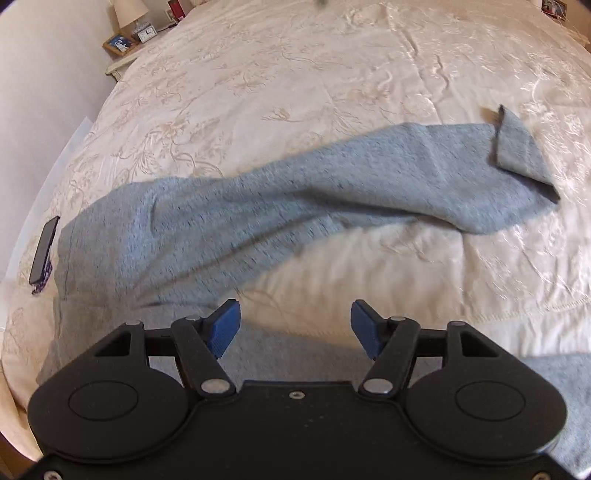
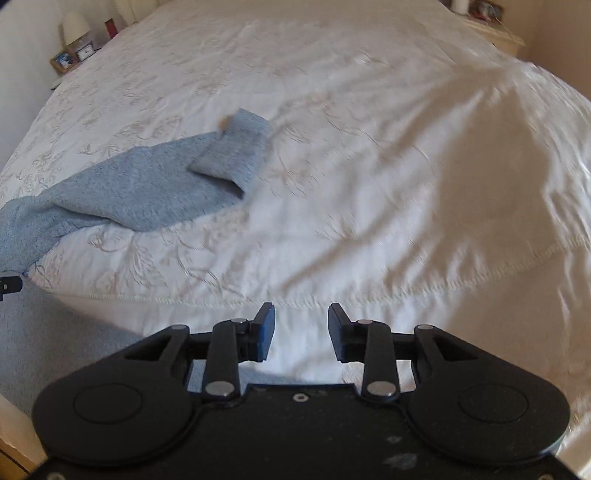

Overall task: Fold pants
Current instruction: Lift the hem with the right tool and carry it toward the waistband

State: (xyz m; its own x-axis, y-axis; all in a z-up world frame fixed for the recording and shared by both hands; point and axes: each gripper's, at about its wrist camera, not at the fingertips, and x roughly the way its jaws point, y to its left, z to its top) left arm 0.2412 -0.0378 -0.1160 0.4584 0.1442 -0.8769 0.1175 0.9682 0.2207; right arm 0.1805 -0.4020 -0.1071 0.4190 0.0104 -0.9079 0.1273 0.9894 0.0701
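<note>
Both jaws gape, nothing held: left hand-held gripper (image 1: 295, 328), right hand-held gripper (image 2: 301, 332). Pants (image 1: 258, 206) lie twisted on the bed (image 1: 332, 74) (cuff flipped), so folding now risks trapping creases.

A wide bed (image 1: 332, 66) with a cream embroidered bedspread (image 2: 369, 166) fills the room. At its far corner a nightstand (image 1: 117, 64) carries a lamp (image 1: 128, 13), a small clock (image 1: 146, 34) and a framed photo (image 1: 119, 43), beside a pale wall (image 1: 48, 74).
</note>
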